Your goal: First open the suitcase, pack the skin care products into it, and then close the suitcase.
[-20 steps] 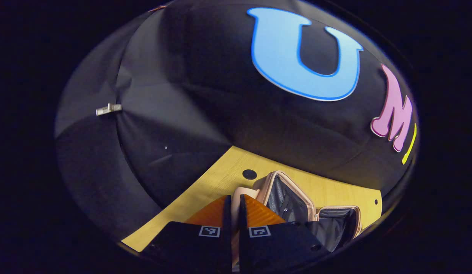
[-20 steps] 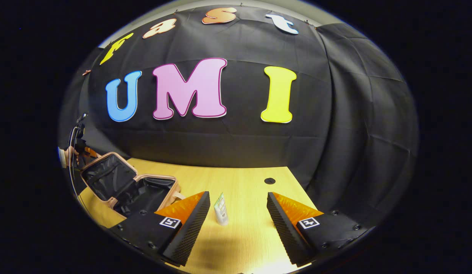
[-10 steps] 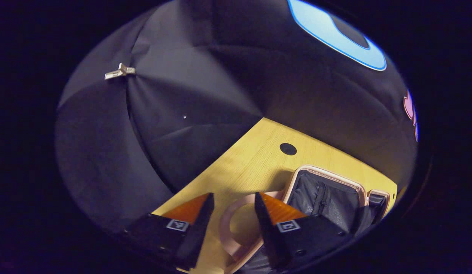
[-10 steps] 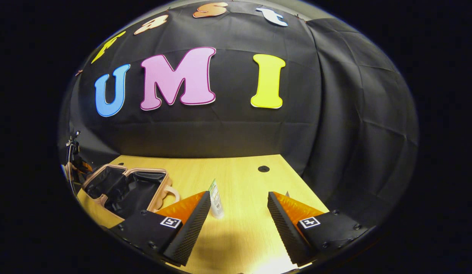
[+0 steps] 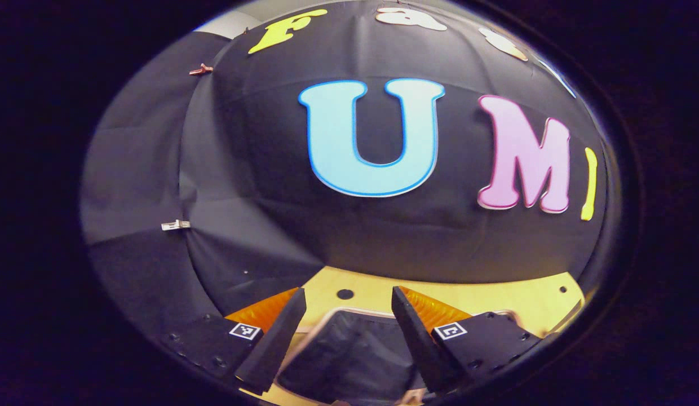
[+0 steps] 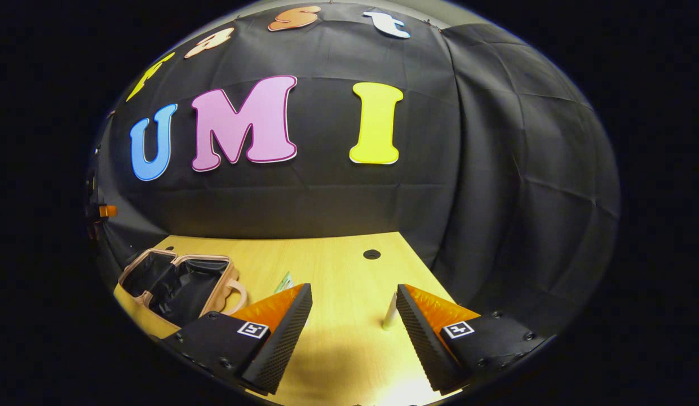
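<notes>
suitcase [image 6: 177,279] now lies open, left gripper [image 5: 345,338] let go of it | both my grippers apart, empty | right gripper [image 6: 352,332] nears white tube [image 6: 390,313] | packing starts

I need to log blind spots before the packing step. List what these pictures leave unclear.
- Green-tipped tube, right gripper view: a gripper finger hides all but its top, so its kind is unclear.
- White item, right gripper view: the other finger covers its side; shape cannot be told.
- Suitcase interior, left gripper view: dark, blurred and cut off at the bottom edge; contents cannot be told.
- Orange-tipped object, right gripper view: too small at the left edge.
</notes>
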